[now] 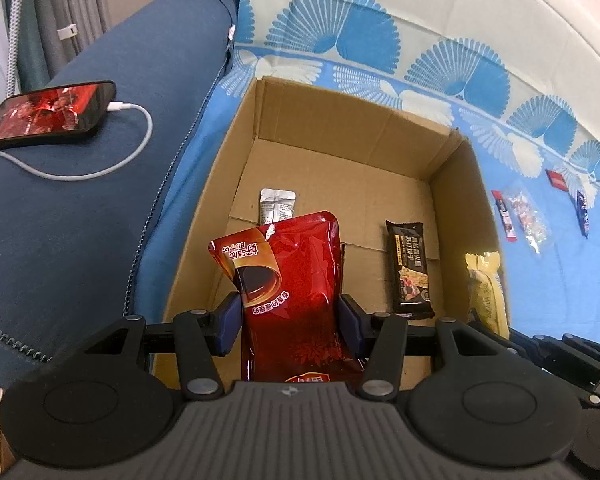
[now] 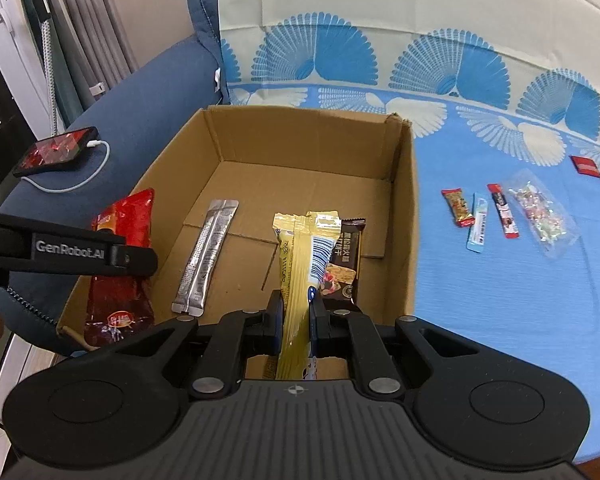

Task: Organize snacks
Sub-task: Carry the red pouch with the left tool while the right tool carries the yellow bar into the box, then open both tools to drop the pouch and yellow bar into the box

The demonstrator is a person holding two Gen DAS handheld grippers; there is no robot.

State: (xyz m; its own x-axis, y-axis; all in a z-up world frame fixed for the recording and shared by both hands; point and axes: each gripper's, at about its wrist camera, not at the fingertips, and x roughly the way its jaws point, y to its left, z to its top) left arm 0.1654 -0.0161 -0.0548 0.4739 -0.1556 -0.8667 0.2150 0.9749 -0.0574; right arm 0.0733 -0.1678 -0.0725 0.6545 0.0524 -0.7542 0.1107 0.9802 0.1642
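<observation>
Left wrist view: L gripper (image 1: 291, 322) pinches red coffee pouch (image 1: 287, 280) upright over cardboard box (image 1: 460, 200), near-left corner, likely for dropping in.
R gripper (image 2: 296, 320): clamps yellow snack pack (image 2: 304, 264) above box, near wall.
Inside box: silver sachet (image 2: 205, 256), brown bar (image 1: 410, 270) flat on floor.
Right of box: small snacks (image 2: 504, 216) on blue cloth (image 2: 500, 300), unsorted.

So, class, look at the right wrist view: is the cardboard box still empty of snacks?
No: a silver sachet and a dark brown snack bar already lie on the floor of the cardboard box.
</observation>
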